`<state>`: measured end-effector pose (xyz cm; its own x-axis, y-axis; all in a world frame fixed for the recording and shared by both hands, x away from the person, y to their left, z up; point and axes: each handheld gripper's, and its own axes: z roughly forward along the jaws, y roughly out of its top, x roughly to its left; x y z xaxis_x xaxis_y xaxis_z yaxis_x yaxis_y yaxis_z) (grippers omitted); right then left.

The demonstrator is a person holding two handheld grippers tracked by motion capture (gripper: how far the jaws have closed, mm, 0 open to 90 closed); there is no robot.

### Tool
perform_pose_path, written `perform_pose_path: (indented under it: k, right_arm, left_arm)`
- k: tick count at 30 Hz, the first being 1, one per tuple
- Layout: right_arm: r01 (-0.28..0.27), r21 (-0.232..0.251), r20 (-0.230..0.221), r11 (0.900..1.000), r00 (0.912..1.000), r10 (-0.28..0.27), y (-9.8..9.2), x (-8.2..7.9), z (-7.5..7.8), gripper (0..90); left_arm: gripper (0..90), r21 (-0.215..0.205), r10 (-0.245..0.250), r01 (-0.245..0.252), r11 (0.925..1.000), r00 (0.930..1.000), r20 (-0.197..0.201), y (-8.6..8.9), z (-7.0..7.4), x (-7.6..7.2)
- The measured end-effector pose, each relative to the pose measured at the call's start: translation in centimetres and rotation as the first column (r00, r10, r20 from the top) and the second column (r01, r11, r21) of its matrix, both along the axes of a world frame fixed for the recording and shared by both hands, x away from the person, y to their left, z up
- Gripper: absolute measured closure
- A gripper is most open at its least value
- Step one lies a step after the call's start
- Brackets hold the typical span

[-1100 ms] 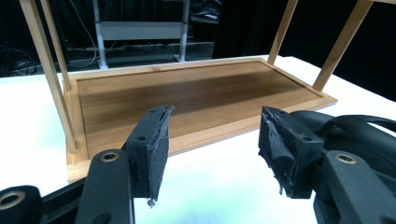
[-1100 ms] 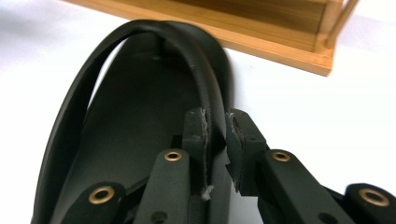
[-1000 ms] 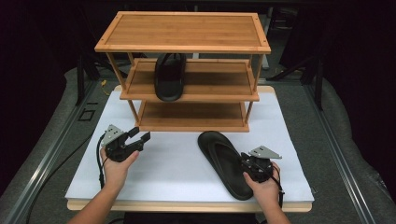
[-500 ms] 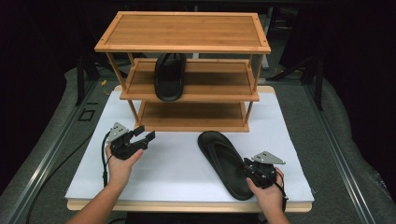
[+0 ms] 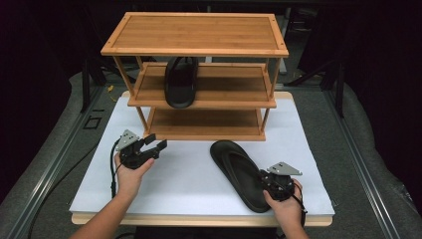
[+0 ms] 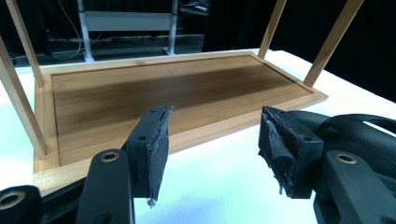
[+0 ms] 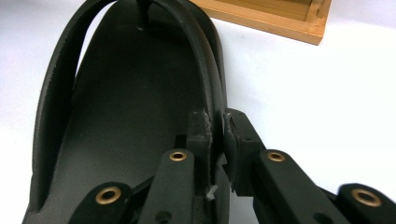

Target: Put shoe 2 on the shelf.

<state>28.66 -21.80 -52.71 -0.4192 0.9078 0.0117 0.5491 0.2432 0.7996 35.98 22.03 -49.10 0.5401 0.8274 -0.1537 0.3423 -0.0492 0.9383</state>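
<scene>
One sandal sits shelved; my right hand-held gripper has just pinched the second sandal's edge on the counter, the left hand-held gripper gaping, empty.

text: none legible | labels: none | brands: none

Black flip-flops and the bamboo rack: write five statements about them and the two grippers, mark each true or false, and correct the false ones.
1. One flip-flop on the rack lies on the middle shelf. True.
2. The right gripper is open, clear of the flip-flop on the board. False: its jaws have just been closing and pinch that flip-flop's edge near the heel.
3. The left gripper holds nothing. True: its jaws stand apart over the white board.
4. The bottom shelf carries a shoe. False: it is bare.
5. The top shelf holds a flip-flop. False: nothing lies on it.
</scene>
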Motion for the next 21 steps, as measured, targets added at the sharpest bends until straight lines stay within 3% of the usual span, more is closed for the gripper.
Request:
perform_pose_path:
  k: [11, 21]
  right_arm:
    - [0.014, -0.02, 0.016, 1.0, 0.9998, -0.013, -0.06, 0.05, 0.16, 83.6]
    - [0.023, 0.003, 0.033, 1.0, 0.9992, -0.024, -0.26, -0.05, 0.39, 84.5]
  left_arm:
    - [42.9, 0.003, 0.003, -0.003, 1.0, 1.0, -0.002, 0.08, -0.08, 0.06]
    - [42.9, 0.001, 0.007, -0.007, 1.0, 1.0, -0.003, 0.16, -0.16, 0.13]
